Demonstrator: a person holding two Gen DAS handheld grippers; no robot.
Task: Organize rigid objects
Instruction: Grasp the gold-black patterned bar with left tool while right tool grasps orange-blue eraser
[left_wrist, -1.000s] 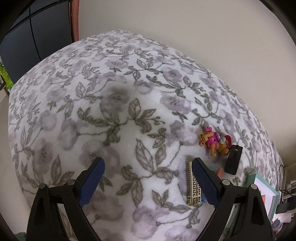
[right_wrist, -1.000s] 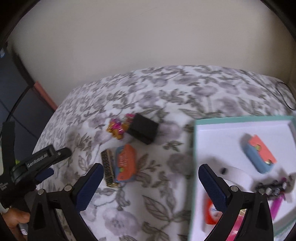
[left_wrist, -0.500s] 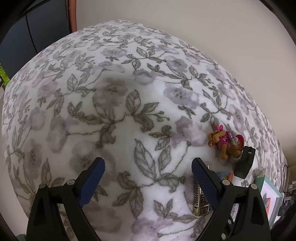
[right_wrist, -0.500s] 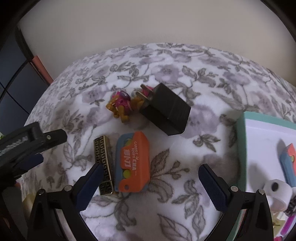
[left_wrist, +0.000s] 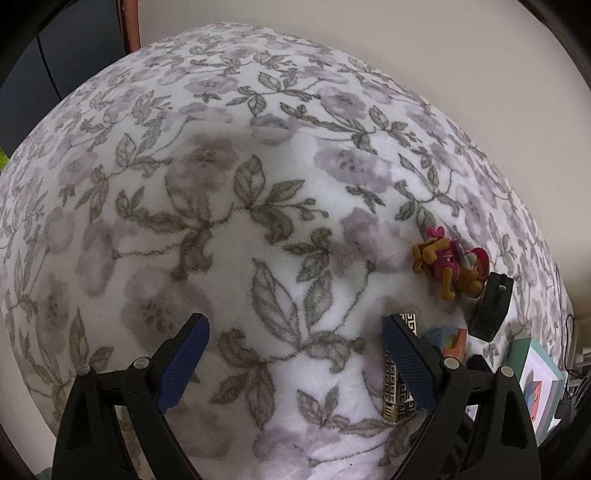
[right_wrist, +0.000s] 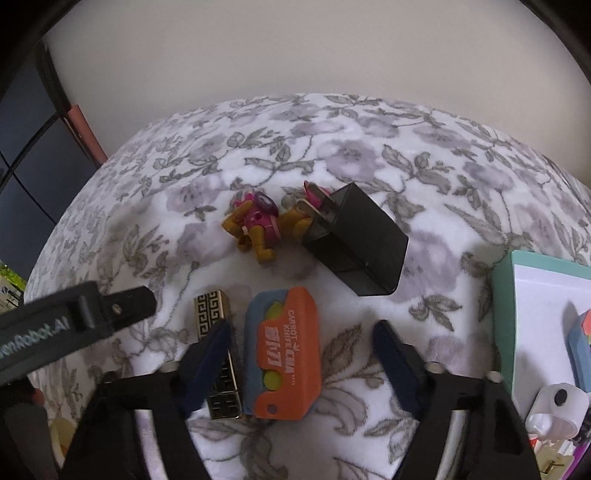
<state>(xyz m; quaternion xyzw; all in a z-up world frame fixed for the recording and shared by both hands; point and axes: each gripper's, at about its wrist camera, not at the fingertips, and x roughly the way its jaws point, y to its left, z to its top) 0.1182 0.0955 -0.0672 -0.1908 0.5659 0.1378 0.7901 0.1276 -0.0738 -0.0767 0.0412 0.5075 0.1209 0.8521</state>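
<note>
The right gripper (right_wrist: 301, 354) hangs low over a cluster of small items on a floral blanket (right_wrist: 369, 155), its jaws having just narrowed from their widest spread but not yet pressing on anything. Over the past second it has swung away from the teal-rimmed tray (right_wrist: 503, 295) at the right and dropped toward the cluster, which suggests one delivery is finished and the next pick is under way. Between its blue pads lies an orange-and-blue toy knife case (right_wrist: 284, 354), lettered "CARROT KNIFE", flat and lengthwise to the fingers; the left pad sits over a gold patterned bar (right_wrist: 218, 354) just beside the case, while the right pad stands clear on bare blanket. That overlap is the likely hazard: closing now could catch the bar along with the case. Beyond these, a black rectangular box (right_wrist: 364, 240) lies tilted on the blanket, touching a pink-and-tan toy figure (right_wrist: 266, 225). The tray already holds several small things, among them a white one with a dark spot (right_wrist: 554, 406). The left gripper (left_wrist: 295, 363), spread wide and holding nothing, has sunk a little and hovers over bare blanket, with the gold bar just outside its right finger.
</note>
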